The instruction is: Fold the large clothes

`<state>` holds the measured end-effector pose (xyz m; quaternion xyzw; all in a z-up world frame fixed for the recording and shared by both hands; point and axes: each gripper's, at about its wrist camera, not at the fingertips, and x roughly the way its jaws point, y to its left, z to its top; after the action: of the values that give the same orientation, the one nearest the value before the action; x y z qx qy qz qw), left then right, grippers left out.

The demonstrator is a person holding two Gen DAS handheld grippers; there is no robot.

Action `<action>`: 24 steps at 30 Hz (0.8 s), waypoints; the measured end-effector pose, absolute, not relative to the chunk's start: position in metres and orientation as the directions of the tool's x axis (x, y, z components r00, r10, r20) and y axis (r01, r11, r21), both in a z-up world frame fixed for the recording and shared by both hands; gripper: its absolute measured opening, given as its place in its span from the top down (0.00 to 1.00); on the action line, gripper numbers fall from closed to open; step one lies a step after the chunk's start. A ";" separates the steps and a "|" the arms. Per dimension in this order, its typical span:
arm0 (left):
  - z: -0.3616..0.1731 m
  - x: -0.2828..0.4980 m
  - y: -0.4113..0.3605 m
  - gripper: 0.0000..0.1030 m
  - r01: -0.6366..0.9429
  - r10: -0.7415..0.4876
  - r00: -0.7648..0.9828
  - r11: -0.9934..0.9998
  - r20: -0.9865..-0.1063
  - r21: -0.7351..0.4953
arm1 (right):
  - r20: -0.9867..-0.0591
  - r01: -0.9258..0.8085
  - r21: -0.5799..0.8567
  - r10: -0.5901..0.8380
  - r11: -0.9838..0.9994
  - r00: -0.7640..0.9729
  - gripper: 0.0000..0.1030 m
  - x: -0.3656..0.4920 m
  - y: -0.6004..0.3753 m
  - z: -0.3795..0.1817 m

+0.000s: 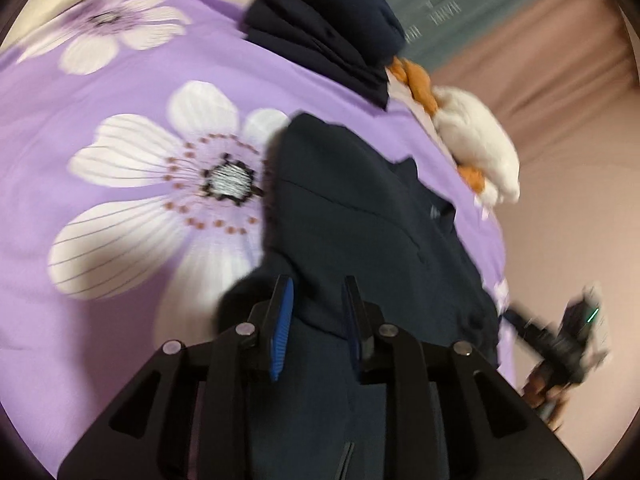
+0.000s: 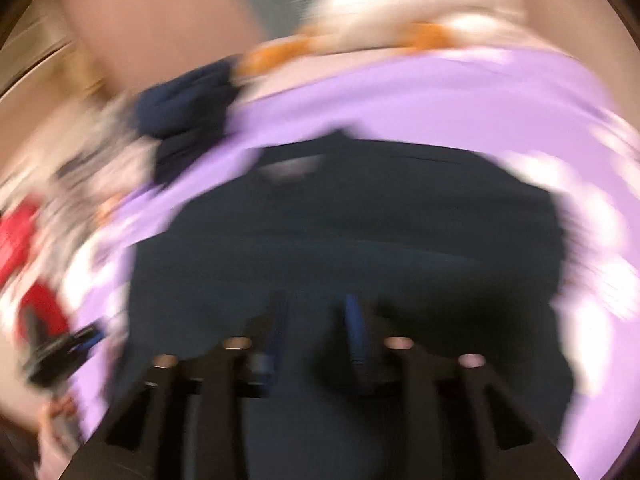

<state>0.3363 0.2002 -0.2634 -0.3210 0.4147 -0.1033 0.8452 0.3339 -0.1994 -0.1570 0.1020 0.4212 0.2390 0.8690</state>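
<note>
In the left wrist view the left gripper [image 1: 316, 300] hung over the near part of a dark navy garment [image 1: 372, 232], its jaws narrowly apart with nothing pinched between the blue pads [image 1: 283, 332]; the garment's near end was cut off behind the gripper body. The right wrist view was heavily smeared. There the right gripper [image 2: 316, 316] stood above the same garment [image 2: 352, 232] with its jaws parted, and no cloth could be made out between them. The garment lay spread on a purple sheet [image 1: 132, 276] printed with large white flowers. Beyond it sat a second bundle of dark cloth [image 1: 328, 36], partly cut off at the top, and a white and orange plush toy [image 1: 472, 140] at the sheet's edge. Farther off was a pinkish surface [image 1: 572, 120] crossed by a grey-green strip [image 1: 452, 12].
</note>
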 end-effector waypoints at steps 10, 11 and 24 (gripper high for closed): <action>-0.305 0.362 0.194 0.63 -0.022 -0.512 0.603 0.756 -0.612 -0.654 | -0.738 -0.666 0.288 0.603 0.688 0.304 0.48 0.434 0.070 -0.153; -0.306 0.362 0.197 0.63 -0.011 -0.523 0.609 0.746 -0.597 -0.665 | -0.770 -0.669 0.286 0.580 0.686 0.265 0.48 0.441 0.084 -0.160; -0.309 0.352 0.212 0.63 0.009 -0.521 0.626 0.749 -0.580 -0.663 | -0.826 -0.619 0.343 0.541 0.706 0.160 0.96 0.459 0.109 -0.203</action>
<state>0.3518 0.2116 -0.3090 -0.3175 0.4031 -0.1573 0.8438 0.4594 0.1088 -0.2027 -0.0374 0.5241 0.3814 0.7606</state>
